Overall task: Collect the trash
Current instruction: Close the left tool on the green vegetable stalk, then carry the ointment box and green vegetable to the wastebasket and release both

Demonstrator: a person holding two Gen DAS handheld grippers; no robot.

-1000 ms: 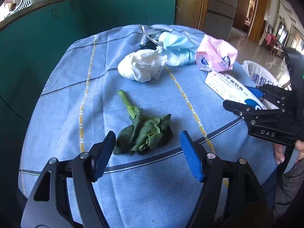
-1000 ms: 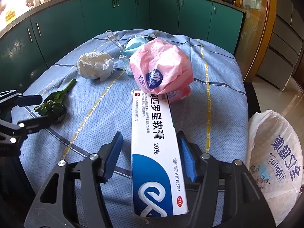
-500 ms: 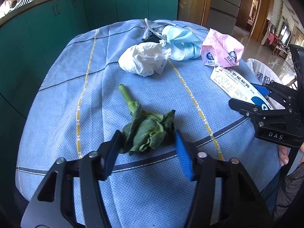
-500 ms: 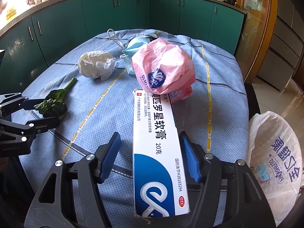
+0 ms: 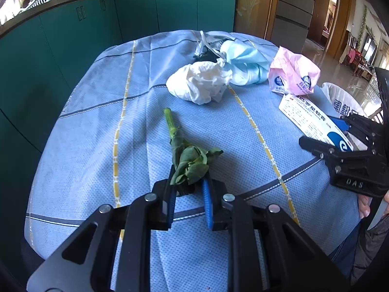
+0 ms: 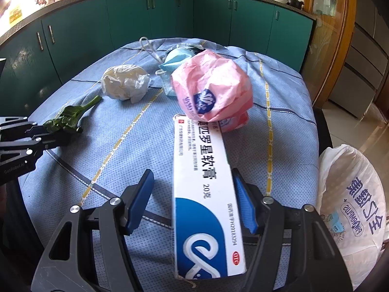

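A green leafy vegetable stalk (image 5: pixel 189 165) lies on the blue checked tablecloth (image 5: pixel 97 133), stem pointing away. My left gripper (image 5: pixel 188 182) is shut on its leafy end; the right wrist view shows that gripper (image 6: pixel 60 133) and the leaves (image 6: pixel 65 121) at the left edge. A white and blue ointment box (image 6: pixel 206 194) lies lengthwise between the fingers of my right gripper (image 6: pixel 192 174). The right pad is against the box's side, the left pad stands apart from it, so this gripper is open.
A crumpled white tissue (image 5: pixel 199 85), a light blue face mask (image 5: pixel 245 65) and a pink plastic bag (image 6: pixel 214 85) lie further back on the table. A white printed bag (image 6: pixel 352 194) hangs off the table's right edge. Green cabinets (image 5: pixel 73 36) line the back.
My left gripper's jaws have come together around the vegetable's leaves after edging forward over them. The right gripper and the box have barely shifted.
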